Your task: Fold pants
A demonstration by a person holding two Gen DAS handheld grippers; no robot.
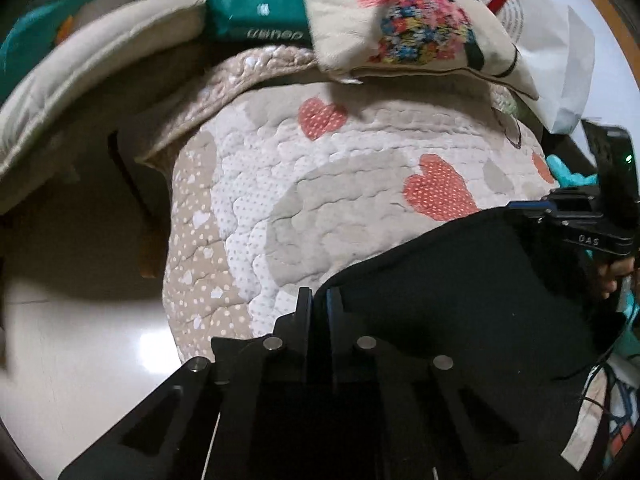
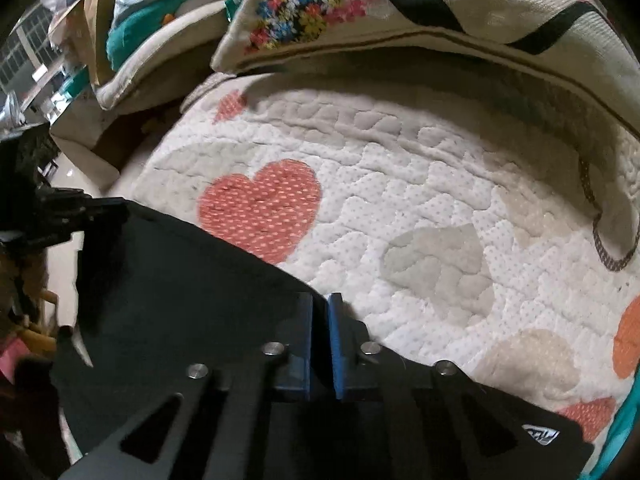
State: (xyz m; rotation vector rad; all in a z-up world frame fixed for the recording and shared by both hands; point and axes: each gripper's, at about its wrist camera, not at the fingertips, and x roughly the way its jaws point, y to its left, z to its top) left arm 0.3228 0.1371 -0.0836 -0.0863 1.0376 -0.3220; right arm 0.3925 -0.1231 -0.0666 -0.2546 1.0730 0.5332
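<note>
The black pants lie over a quilted bed cover with red hearts. My left gripper is shut on the pants' edge at one corner. My right gripper is shut on the pants at the other corner; it also shows at the right of the left wrist view. The left gripper shows at the left edge of the right wrist view. The cloth is stretched between the two grippers, a little above the quilt.
A patterned cushion lies at the head of the bed, also in the right wrist view. A beige pad and a teal packet sit to the left. Glossy floor lies beyond the bed's left edge.
</note>
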